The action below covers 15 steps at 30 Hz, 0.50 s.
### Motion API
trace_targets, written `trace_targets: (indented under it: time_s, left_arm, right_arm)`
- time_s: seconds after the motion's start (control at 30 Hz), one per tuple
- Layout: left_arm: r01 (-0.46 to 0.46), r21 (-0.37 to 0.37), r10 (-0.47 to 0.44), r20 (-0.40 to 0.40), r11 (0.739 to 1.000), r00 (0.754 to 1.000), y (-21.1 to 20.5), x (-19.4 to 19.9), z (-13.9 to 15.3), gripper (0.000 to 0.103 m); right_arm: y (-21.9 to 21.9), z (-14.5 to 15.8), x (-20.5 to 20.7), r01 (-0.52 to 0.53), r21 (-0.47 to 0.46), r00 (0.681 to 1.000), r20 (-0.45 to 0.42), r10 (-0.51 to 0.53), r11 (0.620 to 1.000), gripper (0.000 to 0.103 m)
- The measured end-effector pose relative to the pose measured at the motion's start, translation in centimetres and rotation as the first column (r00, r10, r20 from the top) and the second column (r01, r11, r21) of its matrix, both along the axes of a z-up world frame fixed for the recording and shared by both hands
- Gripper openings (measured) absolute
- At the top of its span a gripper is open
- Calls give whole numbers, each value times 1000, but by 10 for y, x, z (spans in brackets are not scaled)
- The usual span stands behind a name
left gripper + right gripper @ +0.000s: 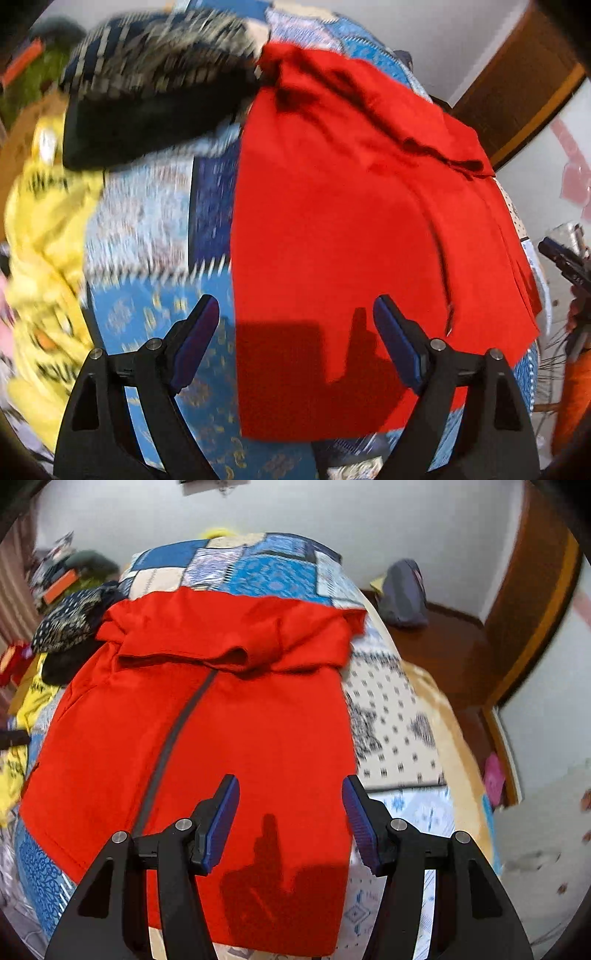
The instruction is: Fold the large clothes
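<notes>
Each wrist camera sits behind its tongs, looking steeply down along them at close range. The left tongs (295, 325) straddle the left edge of the red garment (351, 221); the right tongs (290, 805) its right edge. Both views share the garment and patchwork bedspread (266, 565).

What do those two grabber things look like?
Both match: the left gripper and the right gripper each have black plastic arms with triangle cut-outs, round silver pins, and two flat blue pads with ridges.
</notes>
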<state>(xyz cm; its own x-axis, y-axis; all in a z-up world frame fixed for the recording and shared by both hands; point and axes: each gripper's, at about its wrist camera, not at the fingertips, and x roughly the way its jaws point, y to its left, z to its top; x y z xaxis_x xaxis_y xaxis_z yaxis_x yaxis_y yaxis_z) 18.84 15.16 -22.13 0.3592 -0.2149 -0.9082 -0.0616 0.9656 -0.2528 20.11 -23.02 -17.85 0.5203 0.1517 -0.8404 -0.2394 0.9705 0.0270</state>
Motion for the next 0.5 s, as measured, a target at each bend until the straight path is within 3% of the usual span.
trace_targets:
  time_s: [0.27, 0.4, 0.5]
  left_arm:
    - [-52, -232, 36, -76, 971, 997, 18, -20, -39, 85]
    - [-65, -282, 46, -72, 957, 996, 16, -20, -51, 85]
    - [-74, -312, 60, -53, 947, 997, 15, -17, -50, 85]
  right_arm:
    - [-27, -41, -3, 82, 52, 986, -152, -73, 995, 54]
    - [-27, -54, -5, 96, 101, 982, -172, -77, 990, 57]
    - [-15, -55, -6, 45, 148, 982, -191, -17, 988, 57]
